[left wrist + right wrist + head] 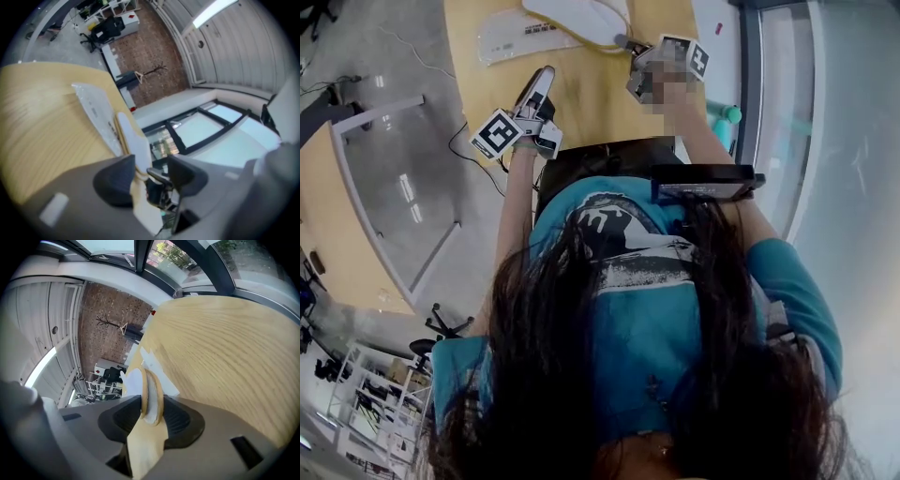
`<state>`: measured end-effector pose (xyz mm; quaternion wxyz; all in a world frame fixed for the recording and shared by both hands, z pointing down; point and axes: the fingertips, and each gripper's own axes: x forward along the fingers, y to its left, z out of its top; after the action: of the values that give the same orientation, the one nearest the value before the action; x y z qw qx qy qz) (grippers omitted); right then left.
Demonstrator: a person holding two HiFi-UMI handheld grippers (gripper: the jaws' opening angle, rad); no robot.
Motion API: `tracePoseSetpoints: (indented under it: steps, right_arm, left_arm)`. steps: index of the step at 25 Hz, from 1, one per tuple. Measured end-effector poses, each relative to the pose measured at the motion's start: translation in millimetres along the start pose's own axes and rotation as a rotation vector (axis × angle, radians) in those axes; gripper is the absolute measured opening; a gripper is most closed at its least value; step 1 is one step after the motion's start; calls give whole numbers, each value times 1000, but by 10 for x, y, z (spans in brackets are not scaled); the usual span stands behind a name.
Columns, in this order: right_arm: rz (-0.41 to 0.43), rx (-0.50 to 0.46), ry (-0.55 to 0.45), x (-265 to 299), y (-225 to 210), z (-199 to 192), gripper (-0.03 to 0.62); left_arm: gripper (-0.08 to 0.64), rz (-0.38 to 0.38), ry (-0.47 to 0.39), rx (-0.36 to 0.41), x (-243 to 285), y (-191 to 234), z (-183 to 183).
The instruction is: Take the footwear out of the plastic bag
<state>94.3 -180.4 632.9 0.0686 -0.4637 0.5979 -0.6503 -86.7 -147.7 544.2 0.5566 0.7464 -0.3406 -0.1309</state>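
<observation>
A pair of flat white slippers (581, 17) with tan edges lies on the wooden table (591, 103), beside an emptied clear plastic bag (516, 37) with a printed label. My right gripper (634, 52) is at the slippers' near end. In the right gripper view, my right gripper (152, 411) has both pads against the slippers (149, 394), which stand on edge between them. My left gripper (539, 89) hovers over the table's near left part. In the left gripper view, my left gripper (152, 173) is open and empty, facing the bag (96, 110) and slippers (133, 138).
A window wall (787, 112) runs along the table's right side. A teal object (727, 114) sits by the table's right edge. Grey floor, another desk (337, 216) and an office chair (441, 333) lie to the left.
</observation>
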Motion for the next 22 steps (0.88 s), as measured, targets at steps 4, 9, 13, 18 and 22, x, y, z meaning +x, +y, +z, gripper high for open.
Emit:
tracePoseSetpoints:
  steps: [4,9,13,18,22]
  right_arm:
    - [-67,-102,-11,-91,-19,122,192]
    - [-142,-228,-110,-411,165,110,201]
    - [-150,-311,-199,-723,415,43,199]
    - [-131,-356,-272,-1030,599,-116,199]
    - [-136,-398,-281,-1226,602,-265,198]
  left_arm:
    - [212,0,8,61,-46,-14,4]
    - [186,-16,7,76,-377,2,11]
    - [161,-22,-20,103,-604,3,133]
    - [135,-4,5,249,-755,9,164]
    - [78,-3,-9,299,-822,36,93]
